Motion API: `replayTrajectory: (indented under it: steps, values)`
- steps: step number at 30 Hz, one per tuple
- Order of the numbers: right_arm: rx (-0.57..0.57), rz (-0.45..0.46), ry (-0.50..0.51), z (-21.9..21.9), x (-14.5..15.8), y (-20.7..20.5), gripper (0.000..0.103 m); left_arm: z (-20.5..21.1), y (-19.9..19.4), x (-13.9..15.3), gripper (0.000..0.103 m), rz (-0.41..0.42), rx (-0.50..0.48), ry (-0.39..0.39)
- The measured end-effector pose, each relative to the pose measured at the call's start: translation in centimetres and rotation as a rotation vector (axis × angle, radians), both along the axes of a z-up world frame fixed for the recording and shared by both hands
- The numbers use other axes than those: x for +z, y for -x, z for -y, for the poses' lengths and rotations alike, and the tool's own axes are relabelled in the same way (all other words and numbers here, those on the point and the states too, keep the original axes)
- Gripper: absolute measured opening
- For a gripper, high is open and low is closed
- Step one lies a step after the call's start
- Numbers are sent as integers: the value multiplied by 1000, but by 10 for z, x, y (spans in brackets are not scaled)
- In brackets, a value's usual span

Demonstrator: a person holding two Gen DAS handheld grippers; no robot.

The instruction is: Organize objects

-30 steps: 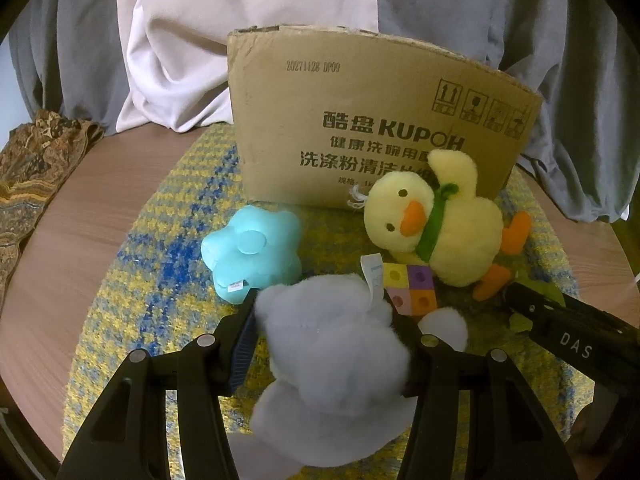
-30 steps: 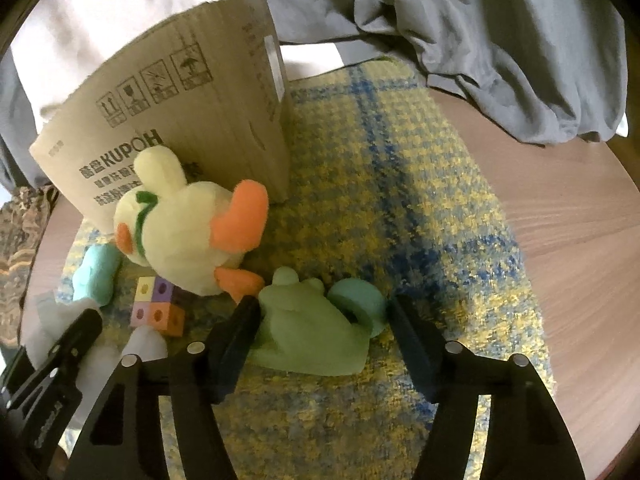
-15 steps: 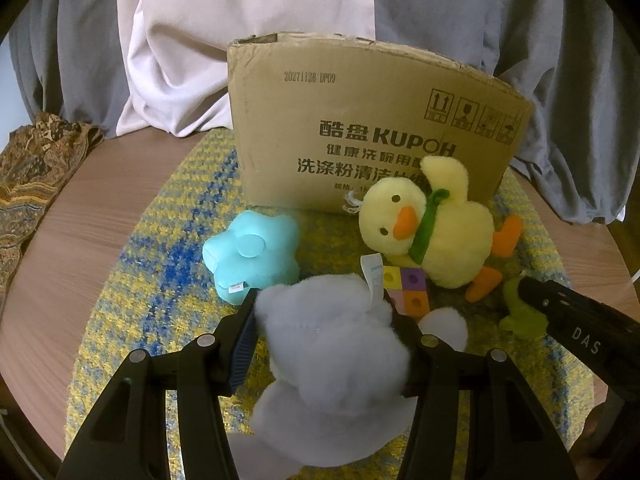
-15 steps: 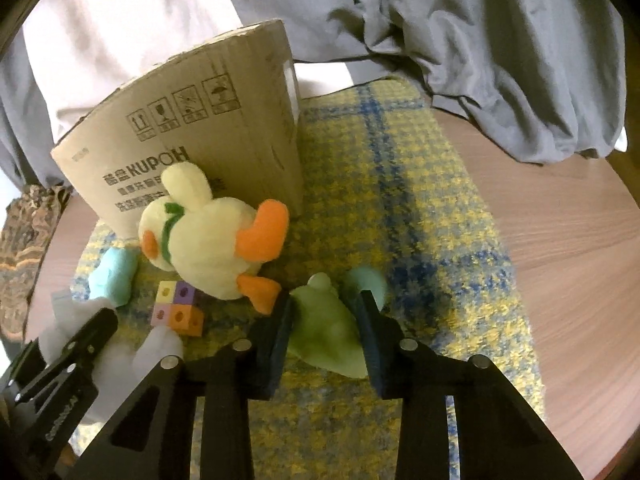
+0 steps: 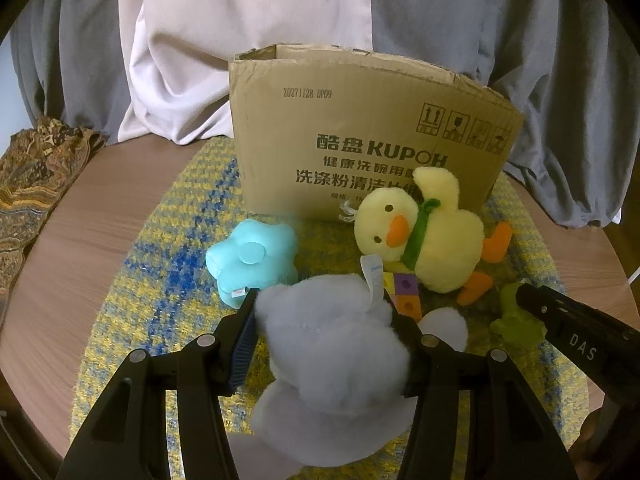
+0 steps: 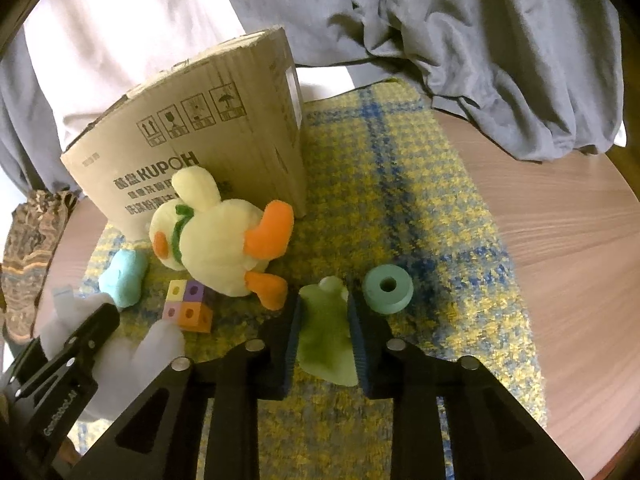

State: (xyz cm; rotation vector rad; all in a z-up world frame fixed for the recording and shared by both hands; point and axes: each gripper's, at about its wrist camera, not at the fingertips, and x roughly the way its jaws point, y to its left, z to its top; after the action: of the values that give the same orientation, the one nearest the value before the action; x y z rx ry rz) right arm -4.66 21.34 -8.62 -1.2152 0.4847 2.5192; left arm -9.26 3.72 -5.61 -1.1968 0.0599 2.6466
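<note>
My left gripper (image 5: 322, 308) is shut on a fluffy pale grey plush toy (image 5: 328, 344) low over the mat. In the right wrist view my right gripper (image 6: 323, 312) has its jaws closing, and the blue pads press on both sides of a soft green frog toy (image 6: 324, 332). Just right of those fingers lies a teal foam ring (image 6: 387, 289). A yellow plush duck (image 5: 432, 240) lies against the open cardboard box (image 5: 360, 140). In front of the box are a teal star plush (image 5: 252, 260) and a coloured foam cube (image 5: 406, 296).
Everything sits on a yellow-and-blue woven mat (image 6: 400, 200) on a round wooden table (image 6: 560, 260). Grey and white cloth (image 5: 240, 40) hangs behind the box. A patterned fabric (image 5: 32, 184) lies at the table's left edge.
The right jaws have closed from wide apart onto the green frog toy, squeezing it narrower and leaving the teal ring outside. The left gripper still holds the grey plush.
</note>
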Motion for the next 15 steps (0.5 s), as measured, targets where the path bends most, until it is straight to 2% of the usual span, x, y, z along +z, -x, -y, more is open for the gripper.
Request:
replayTrajectory:
  steps: [2,3,15]
  values:
    - [4,-8,4,0,2,-1,5,0,-1,2,54,-3,-1,-3]
    - [9,-8,12,0,3,-1,2,0,0,3,54,-4,-1,-4]
    - [23,-27,24,7,7,-3,2,3,-2,11,54,-16,1,-12]
